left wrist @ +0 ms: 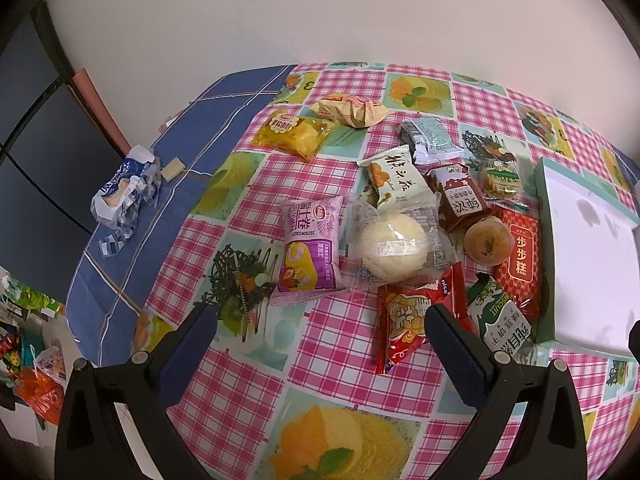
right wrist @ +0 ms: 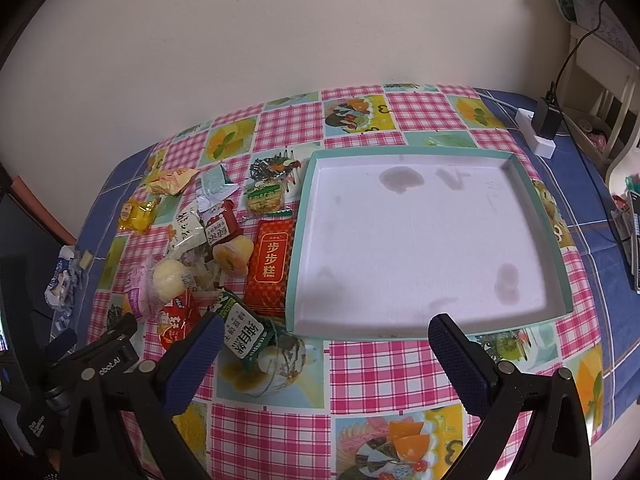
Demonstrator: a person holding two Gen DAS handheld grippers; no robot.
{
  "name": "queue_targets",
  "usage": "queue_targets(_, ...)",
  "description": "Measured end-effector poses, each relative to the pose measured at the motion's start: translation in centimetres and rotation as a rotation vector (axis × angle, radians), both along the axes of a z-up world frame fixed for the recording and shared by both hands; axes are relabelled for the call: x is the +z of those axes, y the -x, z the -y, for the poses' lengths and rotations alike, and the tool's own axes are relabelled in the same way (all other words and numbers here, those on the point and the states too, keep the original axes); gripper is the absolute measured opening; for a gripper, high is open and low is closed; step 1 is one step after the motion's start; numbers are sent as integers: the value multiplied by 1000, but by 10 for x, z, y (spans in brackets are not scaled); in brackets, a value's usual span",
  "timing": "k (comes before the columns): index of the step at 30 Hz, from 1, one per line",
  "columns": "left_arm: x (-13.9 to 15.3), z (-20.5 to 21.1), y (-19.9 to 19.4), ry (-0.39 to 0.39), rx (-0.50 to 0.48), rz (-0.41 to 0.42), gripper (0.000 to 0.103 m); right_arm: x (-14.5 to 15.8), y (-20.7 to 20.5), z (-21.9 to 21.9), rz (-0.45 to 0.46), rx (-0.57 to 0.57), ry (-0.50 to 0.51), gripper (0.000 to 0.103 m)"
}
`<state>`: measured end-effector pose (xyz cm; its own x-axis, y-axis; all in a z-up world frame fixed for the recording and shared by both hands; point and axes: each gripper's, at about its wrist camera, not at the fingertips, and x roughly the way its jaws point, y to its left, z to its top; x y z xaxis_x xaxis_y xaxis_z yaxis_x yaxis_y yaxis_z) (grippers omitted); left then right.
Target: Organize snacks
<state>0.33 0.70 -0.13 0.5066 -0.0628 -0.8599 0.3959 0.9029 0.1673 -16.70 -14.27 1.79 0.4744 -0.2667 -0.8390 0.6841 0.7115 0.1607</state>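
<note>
A tabletop (right wrist: 392, 364) in a pink checked cloth holds a heap of wrapped snacks (left wrist: 394, 248) just left of an empty teal-rimmed tray (right wrist: 298, 240), likely their destination. The left claw (left wrist: 320, 320) and right claw (right wrist: 326, 334) hover with fingers apart, holding nothing.

Red box (left wrist: 519, 263): "步步糕"; red packet (left wrist: 408, 322): "nico".

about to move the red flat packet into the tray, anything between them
Nothing visible: the flat red packet with gold characters lies right beside the white tray's teal wall, which it must clear. The tray holds nothing.
</note>
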Motion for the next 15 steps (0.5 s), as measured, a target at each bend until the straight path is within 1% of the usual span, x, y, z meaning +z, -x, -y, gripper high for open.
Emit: queue_targets(15, 2, -3, -1, 33, 5, -11, 103, -4, -5, -1, -30, -4, 14, 103)
